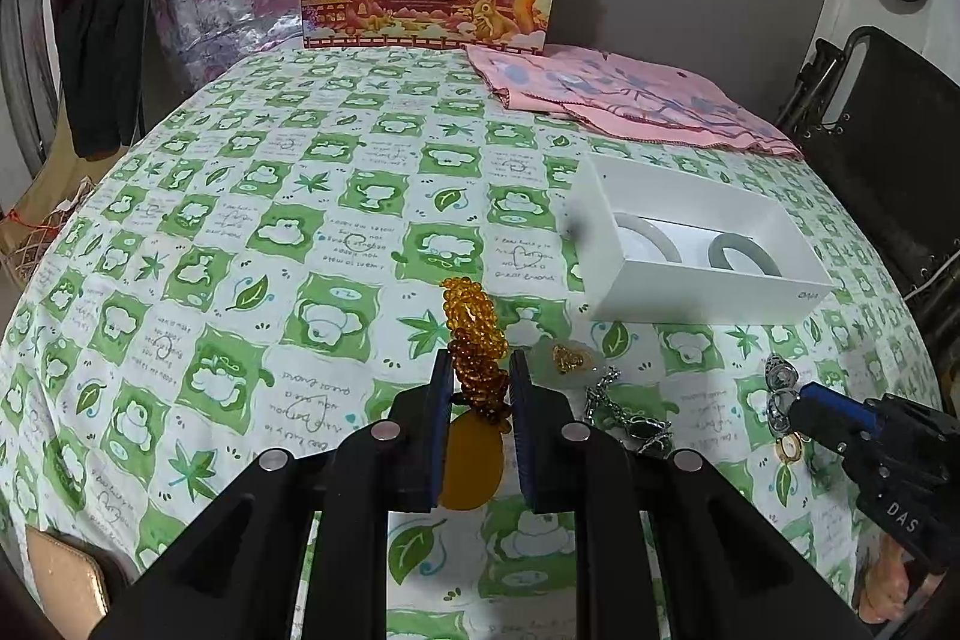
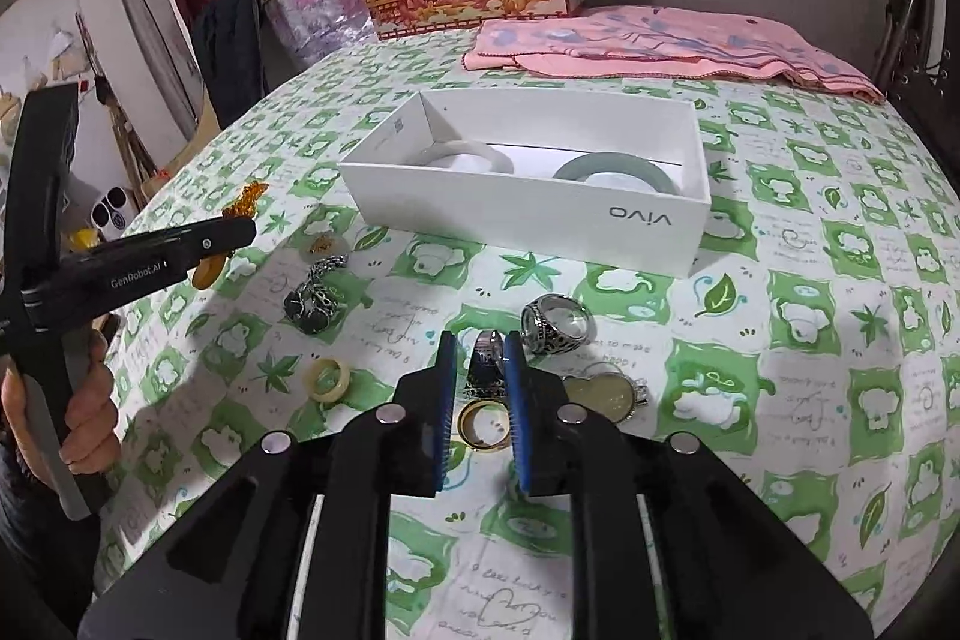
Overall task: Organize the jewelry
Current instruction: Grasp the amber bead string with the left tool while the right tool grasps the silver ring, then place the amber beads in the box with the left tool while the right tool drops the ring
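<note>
Jewelry lies loose on the green-checked cloth (image 2: 780,316), and the left gripper (image 1: 480,388) has its jaws pinching the amber bead strand (image 1: 474,334) so its yellow pendant (image 1: 471,466) hangs behind the pads. The right gripper (image 2: 480,370) has its jaws narrowed around a dark ring (image 2: 487,358), though I cannot tell if they grip it. Ahead of both jaws sits the white box (image 2: 540,214), open-topped with two bangles inside, likely the place for each piece.
</note>
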Demonstrator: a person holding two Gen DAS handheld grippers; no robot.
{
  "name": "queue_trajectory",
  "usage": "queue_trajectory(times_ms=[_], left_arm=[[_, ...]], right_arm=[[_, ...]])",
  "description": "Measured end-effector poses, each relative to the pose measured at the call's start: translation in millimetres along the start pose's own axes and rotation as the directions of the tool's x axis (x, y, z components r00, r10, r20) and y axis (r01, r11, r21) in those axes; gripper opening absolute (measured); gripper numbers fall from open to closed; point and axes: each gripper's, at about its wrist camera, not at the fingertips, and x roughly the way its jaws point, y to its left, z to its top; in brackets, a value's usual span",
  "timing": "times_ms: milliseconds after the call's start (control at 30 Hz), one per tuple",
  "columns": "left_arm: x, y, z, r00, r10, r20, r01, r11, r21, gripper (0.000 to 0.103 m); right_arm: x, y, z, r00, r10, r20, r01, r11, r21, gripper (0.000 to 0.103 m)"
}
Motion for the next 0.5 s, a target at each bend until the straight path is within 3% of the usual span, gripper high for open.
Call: queue_trajectory(times_ms=[200,500], left_arm=[[-0.8,-1.5,-0.4,1.0,-0.001,0.0,0.001,1.0,0.009,0.019],[-3.5,-3.3,1.3,1.0,-0.015,0.006,0.015,1.0,0.007,0.019]], right_arm=[[2.3,2.0,-1.6,1.0,-0.029,0.01,0.029,1.0,-0.011,0.011],[-12.7,-8.8,3.5,0.998,0.031,0.053,-0.033,0.998,0.049,0.01]])
